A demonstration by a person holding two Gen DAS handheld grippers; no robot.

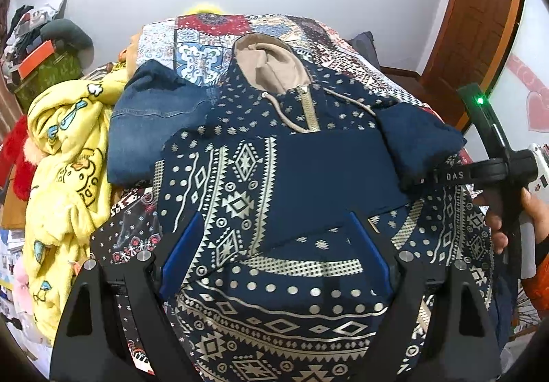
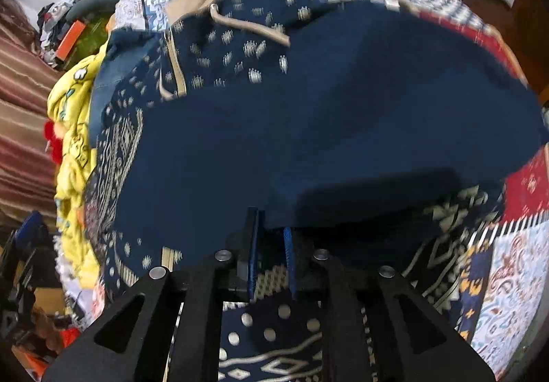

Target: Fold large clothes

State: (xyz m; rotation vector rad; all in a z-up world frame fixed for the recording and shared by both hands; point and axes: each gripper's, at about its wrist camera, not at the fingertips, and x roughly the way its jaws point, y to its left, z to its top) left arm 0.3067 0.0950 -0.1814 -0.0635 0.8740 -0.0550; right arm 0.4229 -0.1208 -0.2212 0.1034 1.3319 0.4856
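1. One navy patterned hoodie (image 1: 274, 176) lies flat on the one patchwork bedspread (image 1: 206, 38), one sleeve (image 1: 418, 145) folded across it.
2. My left gripper (image 1: 274, 251) hovers wide open above its near hem, holding nothing.
3. My right gripper (image 2: 271, 255), jaws slightly apart, sits at the sleeve's edge; grip unclear.

Navy hoodie (image 1: 240, 176) with cream tribal print and a beige-lined hood (image 1: 271, 64). Patchwork bedspread (image 1: 206, 35) in red, blue, white. Yellow cartoon blanket (image 1: 65, 155); blue jeans (image 1: 151, 128).

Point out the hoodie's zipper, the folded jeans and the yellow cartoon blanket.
zipper (image 1: 310, 109): left wrist view, mid-length of the beige teeth.
folded jeans (image 1: 151, 128): left wrist view, faded denim panel.
yellow cartoon blanket (image 1: 65, 169): left wrist view, printed middle.
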